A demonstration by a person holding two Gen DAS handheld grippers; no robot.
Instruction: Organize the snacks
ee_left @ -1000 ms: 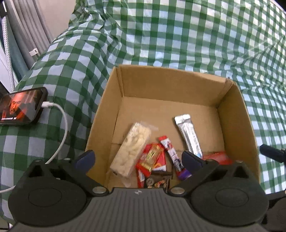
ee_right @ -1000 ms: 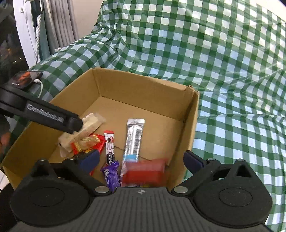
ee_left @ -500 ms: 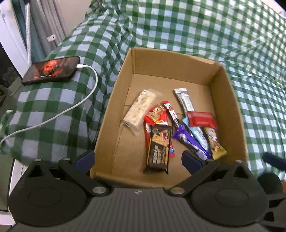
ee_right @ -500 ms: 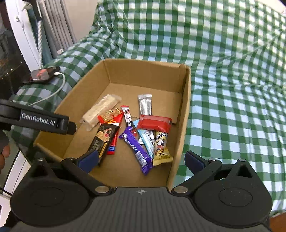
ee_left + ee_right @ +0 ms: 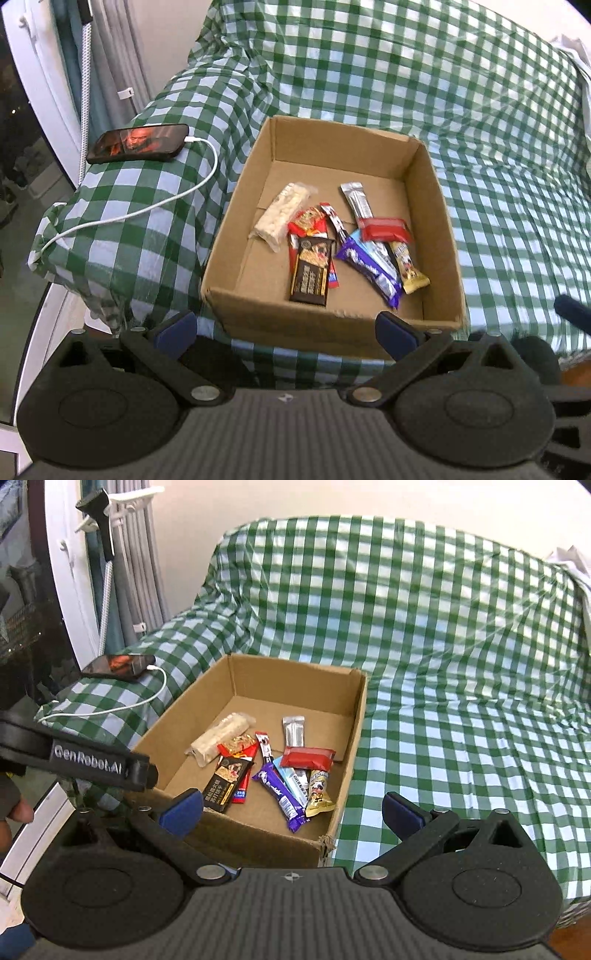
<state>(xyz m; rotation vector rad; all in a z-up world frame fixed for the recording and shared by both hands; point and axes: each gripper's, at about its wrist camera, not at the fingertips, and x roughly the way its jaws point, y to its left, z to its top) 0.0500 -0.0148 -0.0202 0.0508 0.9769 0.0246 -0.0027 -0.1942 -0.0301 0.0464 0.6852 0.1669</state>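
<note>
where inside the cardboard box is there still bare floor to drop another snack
Bare floor lies along the cardboard box's far wall, behind the silver packet, and down the left side, between the left wall and the white puffed bar. The middle and right, around the purple bar, are crowded.

One box (image 5: 240,236) on one checked cover (image 5: 498,166). Nine snacks in it: one pale bar (image 5: 280,216), one silver stick (image 5: 356,201), one red pack (image 5: 384,229), one dark bar (image 5: 310,275), one purple bar (image 5: 369,275), one yellow pack (image 5: 410,273), one light-blue bar (image 5: 376,251), one thin stick (image 5: 334,221), one red-gold pack (image 5: 308,223). One phone (image 5: 138,143), one cable (image 5: 147,210). Two grippers (image 5: 286,330) (image 5: 291,810).
</note>
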